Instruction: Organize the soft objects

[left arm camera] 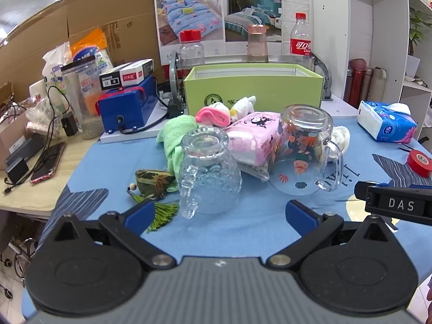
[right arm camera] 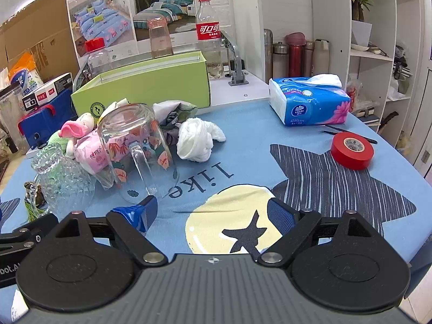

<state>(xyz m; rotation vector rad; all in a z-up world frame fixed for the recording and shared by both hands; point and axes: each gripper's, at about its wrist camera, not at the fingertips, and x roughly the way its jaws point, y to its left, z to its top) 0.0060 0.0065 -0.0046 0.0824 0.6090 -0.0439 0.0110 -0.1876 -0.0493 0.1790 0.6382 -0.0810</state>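
Soft things lie in a heap before an open green box (left arm camera: 253,86) (right arm camera: 151,86): a green towel (left arm camera: 176,137), pink-and-white socks (left arm camera: 216,114) (right arm camera: 74,129), a pink tissue pack (left arm camera: 253,137) (right arm camera: 93,155), a crumpled white cloth (right arm camera: 198,139) (left arm camera: 341,137) and a grey-green cloth (right arm camera: 175,113). A camouflage pouch with a green tassel (left arm camera: 154,181) lies at the left. My left gripper (left arm camera: 220,214) is open and empty, close in front of the ribbed glass mug. My right gripper (right arm camera: 216,214) is open and empty above the tablecloth's moon print.
Two upside-down glass mugs stand among the soft things: a ribbed one (left arm camera: 208,172) (right arm camera: 62,181) and a printed one (left arm camera: 305,148) (right arm camera: 137,148). A blue tissue pack (right arm camera: 310,102) (left arm camera: 386,121) and red tape roll (right arm camera: 352,149) (left arm camera: 419,162) lie right. Bottles stand behind the box; a blue device (left arm camera: 127,105) sits left.
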